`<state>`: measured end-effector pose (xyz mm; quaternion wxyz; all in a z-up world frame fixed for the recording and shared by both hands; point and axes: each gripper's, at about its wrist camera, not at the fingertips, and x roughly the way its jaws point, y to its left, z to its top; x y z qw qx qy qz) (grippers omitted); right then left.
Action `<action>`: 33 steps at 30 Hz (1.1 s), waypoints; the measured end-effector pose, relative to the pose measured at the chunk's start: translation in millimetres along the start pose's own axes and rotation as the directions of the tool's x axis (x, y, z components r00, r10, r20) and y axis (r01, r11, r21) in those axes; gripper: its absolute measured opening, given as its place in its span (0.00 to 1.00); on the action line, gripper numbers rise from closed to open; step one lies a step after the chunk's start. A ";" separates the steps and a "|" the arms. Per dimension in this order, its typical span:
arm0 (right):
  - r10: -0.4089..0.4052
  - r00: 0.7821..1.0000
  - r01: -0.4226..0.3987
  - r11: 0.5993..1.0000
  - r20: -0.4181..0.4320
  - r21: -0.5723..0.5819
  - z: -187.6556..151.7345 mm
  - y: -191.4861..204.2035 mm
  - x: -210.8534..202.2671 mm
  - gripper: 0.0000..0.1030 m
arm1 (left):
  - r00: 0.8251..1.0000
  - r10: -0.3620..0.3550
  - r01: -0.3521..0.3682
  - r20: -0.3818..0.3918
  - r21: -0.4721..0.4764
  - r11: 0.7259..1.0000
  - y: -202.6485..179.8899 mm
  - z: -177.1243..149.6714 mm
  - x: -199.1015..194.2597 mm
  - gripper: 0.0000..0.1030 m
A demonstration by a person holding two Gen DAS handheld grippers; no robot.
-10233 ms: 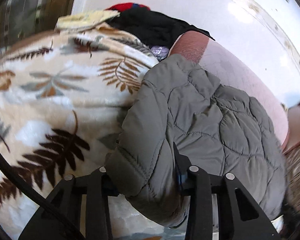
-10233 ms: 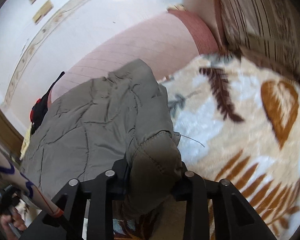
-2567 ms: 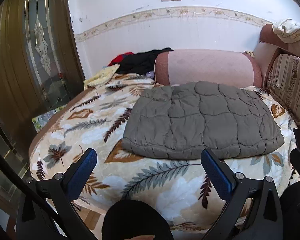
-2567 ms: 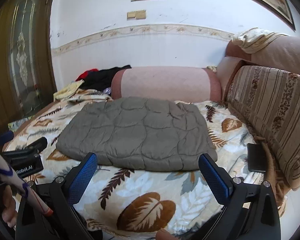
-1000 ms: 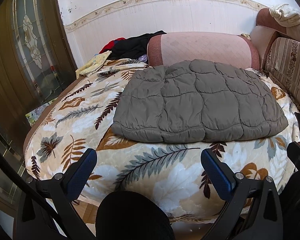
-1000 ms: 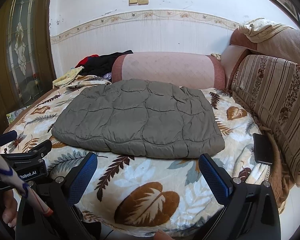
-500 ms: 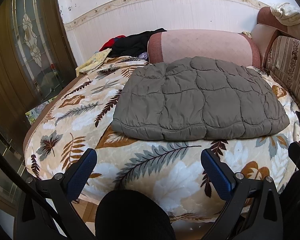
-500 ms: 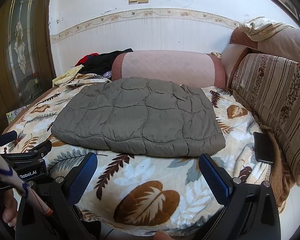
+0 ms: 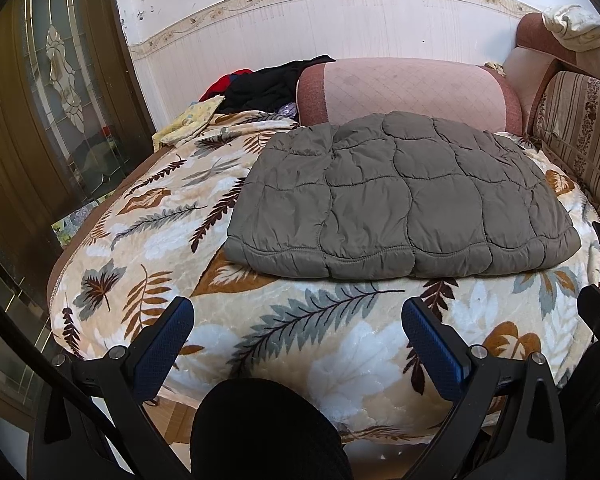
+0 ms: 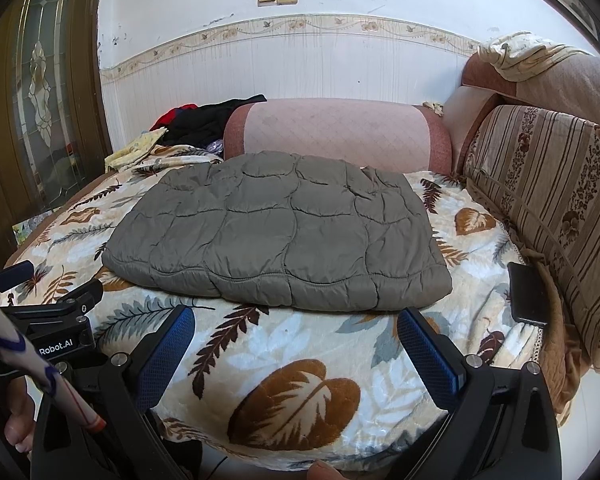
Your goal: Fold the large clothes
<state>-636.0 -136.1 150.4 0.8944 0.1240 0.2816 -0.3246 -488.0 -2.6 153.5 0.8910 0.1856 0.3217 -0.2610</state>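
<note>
A grey-green quilted jacket [image 9: 400,204] lies folded into a flat rectangle on the leaf-patterned blanket [image 9: 284,328], its far edge against a pink bolster [image 9: 404,92]. The right wrist view shows the same jacket [image 10: 280,232] in the middle of the bed. My left gripper [image 9: 298,332] is open, held back from the bed's near edge, with nothing between its blue pads [image 9: 432,348]. My right gripper [image 10: 296,340] is open too, low over the blanket [image 10: 296,392] in front of the jacket. The left gripper's body [image 10: 56,320] shows at the left of the right wrist view.
Black, red and yellow clothes [image 9: 268,84] are piled at the far left by the bolster. A striped sofa back [image 10: 556,208] runs along the right, with a black phone [image 10: 526,292] beside it. A wooden glass door [image 9: 48,92] stands left. A person's dark knee [image 9: 268,428] is below.
Both grippers let go of the jacket and drew back from the bed; it now lies folded flat. Over the last second the views barely shift, rising slightly.
</note>
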 end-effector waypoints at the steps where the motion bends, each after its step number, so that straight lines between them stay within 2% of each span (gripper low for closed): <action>1: 0.000 1.000 0.000 1.000 -0.001 0.000 -0.3 -0.1 0.4 1.00 | 1.000 0.000 0.000 0.000 -0.001 1.000 -0.7 0.4 0.0 1.00; 29: 0.002 1.000 -0.002 1.000 -0.006 0.001 -3.2 -1.2 1.1 1.00 | 1.000 0.008 -0.008 0.001 0.002 1.000 -0.4 -0.1 -0.9 1.00; 33: 0.004 1.000 -0.004 1.000 -0.006 0.004 -3.1 -1.6 1.3 1.00 | 1.000 -0.028 0.028 -0.008 0.003 1.000 0.5 -0.7 -1.9 1.00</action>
